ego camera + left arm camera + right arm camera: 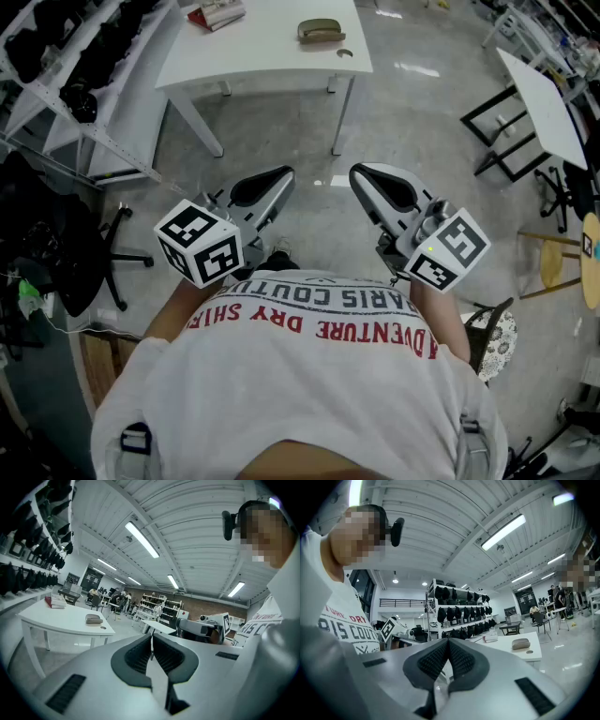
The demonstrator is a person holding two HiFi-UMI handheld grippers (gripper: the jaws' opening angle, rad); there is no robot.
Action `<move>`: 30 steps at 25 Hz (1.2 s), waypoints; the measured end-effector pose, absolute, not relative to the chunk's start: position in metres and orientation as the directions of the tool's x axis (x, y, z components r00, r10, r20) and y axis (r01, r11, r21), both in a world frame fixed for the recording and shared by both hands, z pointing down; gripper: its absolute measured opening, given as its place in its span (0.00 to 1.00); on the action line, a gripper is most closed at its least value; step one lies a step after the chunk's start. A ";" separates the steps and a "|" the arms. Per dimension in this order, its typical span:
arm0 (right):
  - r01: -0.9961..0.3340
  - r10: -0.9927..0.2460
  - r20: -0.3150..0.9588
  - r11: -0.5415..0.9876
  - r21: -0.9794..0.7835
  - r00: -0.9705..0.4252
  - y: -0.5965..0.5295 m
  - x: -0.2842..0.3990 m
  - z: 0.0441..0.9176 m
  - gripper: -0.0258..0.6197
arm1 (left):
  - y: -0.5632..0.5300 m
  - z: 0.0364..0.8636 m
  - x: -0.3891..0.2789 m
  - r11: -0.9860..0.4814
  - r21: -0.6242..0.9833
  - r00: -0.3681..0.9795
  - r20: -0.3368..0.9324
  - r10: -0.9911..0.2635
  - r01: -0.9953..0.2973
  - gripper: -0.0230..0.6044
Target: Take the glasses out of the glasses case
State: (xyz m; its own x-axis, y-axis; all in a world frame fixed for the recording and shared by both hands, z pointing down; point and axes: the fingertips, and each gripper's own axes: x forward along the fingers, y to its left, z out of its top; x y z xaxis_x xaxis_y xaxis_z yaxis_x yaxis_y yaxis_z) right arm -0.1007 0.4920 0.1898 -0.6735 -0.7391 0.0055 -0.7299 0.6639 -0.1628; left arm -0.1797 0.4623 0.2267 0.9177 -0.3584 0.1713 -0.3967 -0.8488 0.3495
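Task judged not started; glasses case (321,30) left closed on far table (272,56); left tongs (279,176) and right tongs (361,174) shut, empty, well apart from it.

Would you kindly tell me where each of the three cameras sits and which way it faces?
Head view: on the person's head, facing steeply down; shows shirt, left gripper, right gripper.
Left gripper view: on that gripper, facing across the room past shut jaws; shows right gripper, shirt.
Right gripper view: likewise; shows left gripper, shirt.
Shared: all see the glasses case on the white table.
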 end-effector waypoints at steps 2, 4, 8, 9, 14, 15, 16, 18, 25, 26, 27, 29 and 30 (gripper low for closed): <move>-0.736 -0.745 0.012 0.656 -0.167 -0.667 0.490 -0.099 0.191 0.08 | 0.462 0.226 -0.180 -0.850 0.348 0.918 0.170 -0.357 -0.395 0.09; -0.740 -0.747 0.019 0.654 -0.161 -0.664 0.490 -0.099 0.193 0.08 | 0.461 0.226 -0.179 -0.850 0.349 0.919 0.169 -0.356 -0.393 0.09; -0.761 -0.763 0.033 0.639 -0.112 -0.645 0.492 -0.092 0.195 0.08 | 0.462 0.229 -0.175 -0.850 0.354 0.921 0.172 -0.350 -0.389 0.09; -0.771 -0.773 0.035 0.628 -0.101 -0.634 0.492 -0.087 0.196 0.08 | 0.462 0.231 -0.174 -0.850 0.355 0.921 0.173 -0.349 -0.389 0.09; -0.787 -0.788 0.058 0.602 -0.135 -0.613 0.487 -0.070 0.209 0.13 | 0.457 0.237 -0.167 -0.845 0.364 0.919 0.178 -0.351 -0.392 0.09; -0.786 -0.786 0.069 0.602 -0.138 -0.614 0.486 -0.069 0.212 0.21 | 0.455 0.238 -0.166 -0.844 0.367 0.920 0.179 -0.348 -0.390 0.09; -0.787 -0.785 0.080 0.602 -0.136 -0.614 0.484 -0.069 0.215 0.27 | 0.454 0.239 -0.165 -0.845 0.369 0.922 0.180 -0.344 -0.387 0.09; -0.788 -0.783 0.092 0.603 -0.129 -0.615 0.482 -0.069 0.218 0.32 | 0.450 0.241 -0.162 -0.847 0.370 0.923 0.181 -0.338 -0.383 0.09; -0.800 -0.793 0.114 0.588 -0.118 -0.599 0.459 -0.059 0.228 0.52 | 0.426 0.249 -0.151 -0.853 0.372 0.930 0.176 -0.323 -0.367 0.09; -0.803 -0.795 0.114 0.585 -0.115 -0.595 0.453 -0.057 0.228 0.52 | 0.421 0.251 -0.150 -0.853 0.373 0.930 0.175 -0.322 -0.365 0.09; -0.805 -0.797 0.116 0.583 -0.112 -0.593 0.448 -0.056 0.228 0.53 | 0.415 0.253 -0.149 -0.851 0.376 0.931 0.175 -0.322 -0.365 0.09; -0.809 -0.799 0.125 0.579 -0.100 -0.588 0.437 -0.053 0.229 0.54 | 0.402 0.256 -0.147 -0.848 0.382 0.930 0.176 -0.324 -0.368 0.09; -0.812 -0.802 0.129 0.576 -0.096 -0.584 0.431 -0.050 0.229 0.54 | 0.395 0.256 -0.145 -0.848 0.382 0.929 0.177 -0.324 -0.368 0.09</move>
State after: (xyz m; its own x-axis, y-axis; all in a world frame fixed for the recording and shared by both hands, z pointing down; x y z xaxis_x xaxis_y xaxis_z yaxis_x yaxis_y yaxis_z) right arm -0.0501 0.4307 0.2291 -0.5838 -0.8016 0.1292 -0.8119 0.5758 -0.0959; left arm -0.1453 0.3946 0.2560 0.9294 -0.3237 0.1770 -0.3680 -0.8476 0.3824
